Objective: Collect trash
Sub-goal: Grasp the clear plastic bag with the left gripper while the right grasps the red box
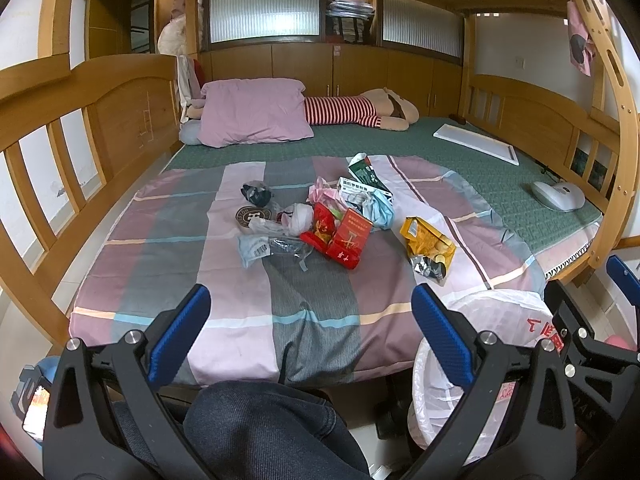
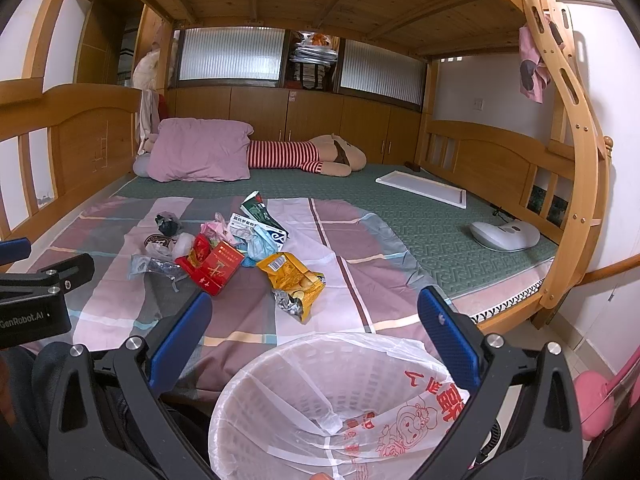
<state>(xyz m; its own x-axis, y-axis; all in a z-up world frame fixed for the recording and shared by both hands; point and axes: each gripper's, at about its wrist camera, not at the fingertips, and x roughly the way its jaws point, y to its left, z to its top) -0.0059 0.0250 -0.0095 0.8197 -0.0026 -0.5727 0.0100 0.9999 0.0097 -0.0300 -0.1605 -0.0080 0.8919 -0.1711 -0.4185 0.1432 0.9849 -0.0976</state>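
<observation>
Through my left wrist camera, my left hand-held gripper (image 1: 310,320) hangs spread wide and holds nothing, its 2 blue pads over the near edge of the bed (image 1: 460,152). The patchwork sheet (image 1: 168,248) between the pads and the trash pile (image 1: 316,216) lies bare, so there is open room straight ahead. A wooden rail (image 1: 72,128) borders the bed on the left, and a curved ladder post (image 1: 624,128) closes off the right. The trash sits mid-sheet, well apart from my pads: a red carton (image 1: 349,238) leans against crumpled clear and white wrappers, and a torn yellow snack bag (image 1: 428,246) lies just to the right of the pile, apart from it. The lined bin (image 1: 496,312) shows at lower right, beside my right pad.

Through my right wrist camera, my right hand-held gripper (image 2: 314,322) is also spread apart and empty. The white basket bin (image 2: 288,392), lined with a thin printed bag, stands directly below it at the bed's near edge, its mouth open upward. The yellow snack bag (image 2: 290,280) lies nearest, between the pads in this view, foil inside showing at its torn end. The red carton (image 2: 216,270) and the other wrappers lie farther left. My left hand-held gripper's body (image 2: 36,300) shows at the left edge. On the far green mattress lie a pink pillow (image 2: 200,150), a striped plush toy (image 2: 308,158) and a white board (image 2: 424,188), well apart from the trash.
</observation>
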